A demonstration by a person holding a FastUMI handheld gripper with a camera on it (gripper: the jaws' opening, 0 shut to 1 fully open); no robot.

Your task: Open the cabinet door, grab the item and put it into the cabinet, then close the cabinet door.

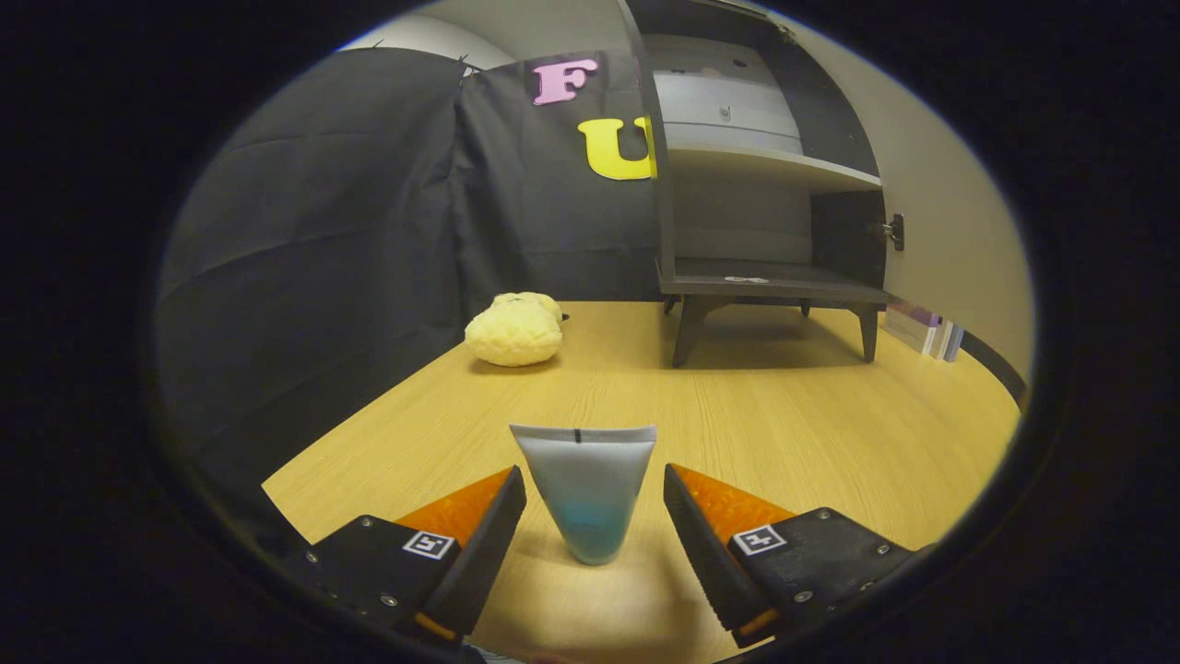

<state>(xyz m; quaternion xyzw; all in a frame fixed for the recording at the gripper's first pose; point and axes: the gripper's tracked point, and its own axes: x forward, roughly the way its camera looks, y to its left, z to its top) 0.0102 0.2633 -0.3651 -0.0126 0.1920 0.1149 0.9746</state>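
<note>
A squeeze tube (pixel 588 489), whitish at its flat crimped top and blue toward its cap, stands upright on the wooden table (pixel 793 433). It is between my fingers, with a gap on each side, so my gripper (pixel 595 484) is open around it. Beyond, at the far right of the table, stands a small dark cabinet (pixel 770 175) on legs. Its door (pixel 940 203) is swung open to the right, showing a pale shelf and a dark lower floor.
A yellow plush toy (pixel 516 329) lies on the table to the left of the cabinet, near the black cloth wall. A few books (pixel 926 330) lean behind the cabinet's right leg. Bare table lies between the tube and the cabinet.
</note>
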